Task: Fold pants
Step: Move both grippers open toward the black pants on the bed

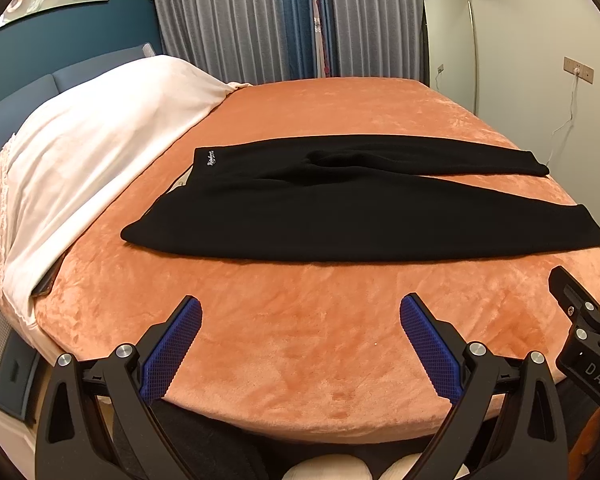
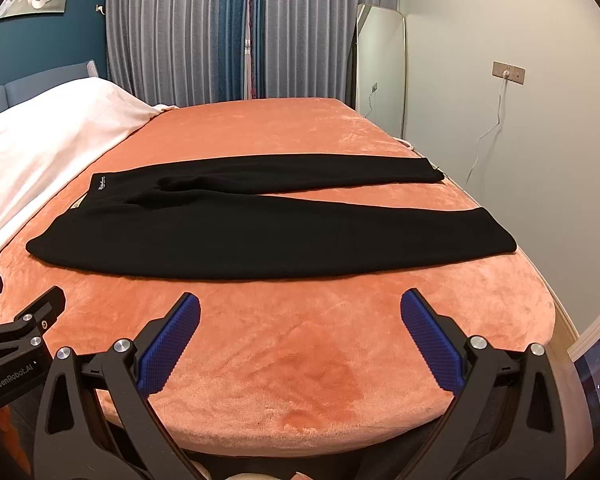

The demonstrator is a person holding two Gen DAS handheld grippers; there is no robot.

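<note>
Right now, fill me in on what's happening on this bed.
A person holds two grippers over the near edge of the bed. The left gripper and right gripper are both open and hold nothing. Black pants lie flat and unfolded across the orange cover, waistband to the left, legs spread apart to the right. A white blanket lies at the left. No fold is made yet.

Home bedroom: bed (image 1: 300,120), curtains (image 1: 260,16), standing mirror (image 2: 380,64).

i hold my left gripper (image 1: 300,322) and right gripper (image 2: 300,320) side by side, jaws spread wide, both low over the bed's near edge, holding nothing, blue pads (image 1: 180,344) facing inward.
</note>
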